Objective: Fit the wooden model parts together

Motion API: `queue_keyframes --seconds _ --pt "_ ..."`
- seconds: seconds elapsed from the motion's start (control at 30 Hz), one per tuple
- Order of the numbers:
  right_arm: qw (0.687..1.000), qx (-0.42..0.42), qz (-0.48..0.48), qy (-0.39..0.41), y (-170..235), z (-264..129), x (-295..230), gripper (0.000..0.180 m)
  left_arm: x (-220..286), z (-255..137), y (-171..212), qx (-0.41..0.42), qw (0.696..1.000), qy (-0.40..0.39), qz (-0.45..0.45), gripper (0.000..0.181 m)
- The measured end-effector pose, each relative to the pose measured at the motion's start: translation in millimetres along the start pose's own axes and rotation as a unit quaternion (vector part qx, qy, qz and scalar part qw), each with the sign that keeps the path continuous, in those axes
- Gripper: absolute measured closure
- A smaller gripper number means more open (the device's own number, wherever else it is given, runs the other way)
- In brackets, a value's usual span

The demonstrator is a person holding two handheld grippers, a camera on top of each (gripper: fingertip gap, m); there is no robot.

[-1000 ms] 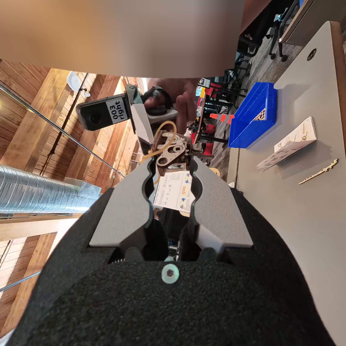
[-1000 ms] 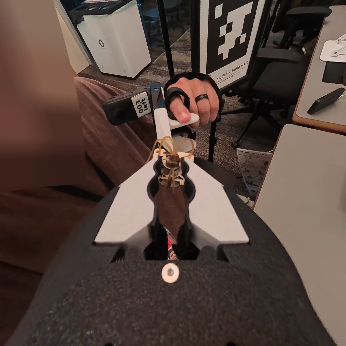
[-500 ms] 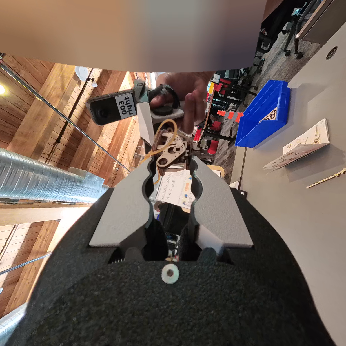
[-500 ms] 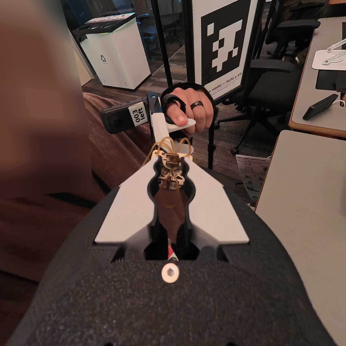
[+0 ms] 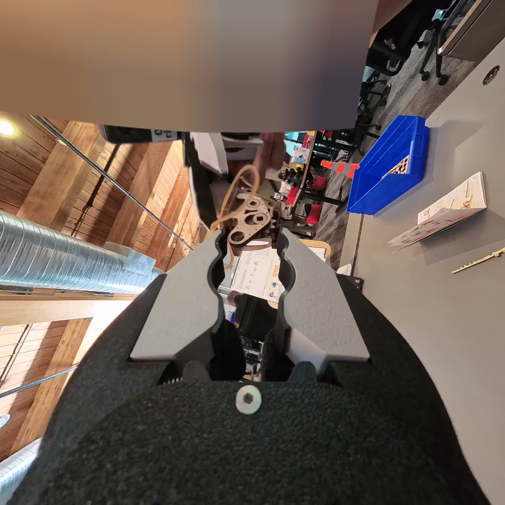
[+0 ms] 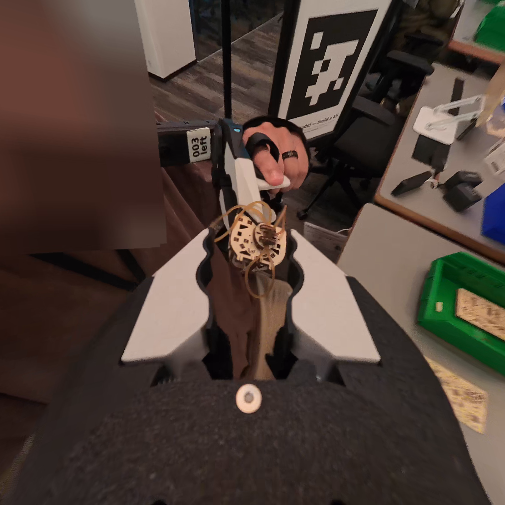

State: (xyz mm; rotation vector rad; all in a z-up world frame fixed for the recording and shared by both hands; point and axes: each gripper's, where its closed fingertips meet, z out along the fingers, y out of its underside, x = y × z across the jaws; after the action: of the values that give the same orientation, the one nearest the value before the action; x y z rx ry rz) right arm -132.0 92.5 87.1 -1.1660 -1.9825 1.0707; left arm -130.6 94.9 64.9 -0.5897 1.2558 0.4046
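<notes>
Left tongs: jaws set to a narrow gap, tips at either side of the wooden model, which sits right at the tip line. It looks pinched there, probably the fixed hold. Model is up in the air between the two tools, off the desk.

Right tongs: jaws wider. The round slotted plate of the model sits between the tips, but it's blurred and I can't tell if either jaw touches it. Could be gripping, could be just released or about to close.

Rubber bands hang loose off the model, one loop drooping down between the right fingers, another arcing up top. Snag risk if the right tongs close or twist now.

The two tools point at each other nose to nose, so each camera sees the opposite face of the part. My guess is that's deliberate: one side holds, the other aligns or presses a piece in.

Farther out: the hand on the left tool's trigger. On the desk, a loose toothed wooden strip, a booklet, a blue bin with a cut-out sheet. Right-side view shows a green bin holding another parts sheet. Spare parts are well apart from the work, so the next piece means a reach.
</notes>
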Motion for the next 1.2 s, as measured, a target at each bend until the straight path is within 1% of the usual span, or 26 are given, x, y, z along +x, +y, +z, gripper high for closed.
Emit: queue_keyframes --seconds 0.1,0.2,0.23,0.27,0.33,0.37,0.43,0.53,0.63,0.73,0.83,1.1,1.2 --pt "0.995 -0.012 -0.071 0.065 -5.5 -7.4 3.7 0.120 -1.2 -0.9 1.0 -0.001 1.000 0.000 0.001 0.147" --pt "0.977 -0.046 -0.167 0.125 -0.8 -12.2 -3.6 0.106 -2.9 -1.4 2.8 -0.005 1.000 0.005 -0.004 0.147" --pt "0.965 -0.063 -0.203 0.156 3.4 -11.9 -5.1 0.103 -4.6 -1.7 4.7 -0.008 1.000 0.006 -0.005 0.147" --pt "0.945 -0.086 -0.242 0.201 8.6 -11.8 -2.0 0.100 -5.1 -2.2 6.9 -0.010 1.000 0.012 -0.009 0.147" --pt "0.896 -0.126 -0.310 0.291 16.0 -9.3 5.8 0.095 -7.3 -3.2 10.7 -0.014 1.000 0.019 -0.020 0.147" --pt "0.877 -0.142 -0.333 0.316 20.3 -4.4 7.1 0.092 -8.2 -3.6 11.6 -0.013 0.999 0.023 -0.022 0.147" --pt "0.851 -0.169 -0.353 0.351 26.4 5.8 10.8 0.087 -10.9 -3.4 13.6 -0.019 0.999 0.023 -0.023 0.147" --pt "0.826 -0.180 -0.366 0.390 26.0 12.8 16.6 0.081 -12.4 -1.5 13.0 -0.026 0.999 0.023 -0.019 0.147" --pt "0.799 -0.198 -0.382 0.420 26.3 12.4 20.6 0.085 -10.6 0.9 12.7 -0.033 0.999 0.026 -0.017 0.147" --pt "0.785 -0.211 -0.395 0.427 28.0 13.5 20.7 0.094 -8.3 3.5 13.6 -0.039 0.999 0.031 -0.015 0.147" --pt "0.786 -0.223 -0.391 0.424 29.8 13.2 22.1 0.093 -5.3 6.5 13.7 -0.042 0.998 0.036 -0.010 0.147" --pt "0.827 -0.240 -0.342 0.376 40.9 17.7 23.1 0.091 2.7 11.6 10.4 -0.041 0.998 0.045 0.010 0.147" --pt "0.835 -0.239 -0.337 0.364 43.8 19.2 22.5 0.096 4.3 12.2 10.9 -0.043 0.998 0.046 0.016 0.147"
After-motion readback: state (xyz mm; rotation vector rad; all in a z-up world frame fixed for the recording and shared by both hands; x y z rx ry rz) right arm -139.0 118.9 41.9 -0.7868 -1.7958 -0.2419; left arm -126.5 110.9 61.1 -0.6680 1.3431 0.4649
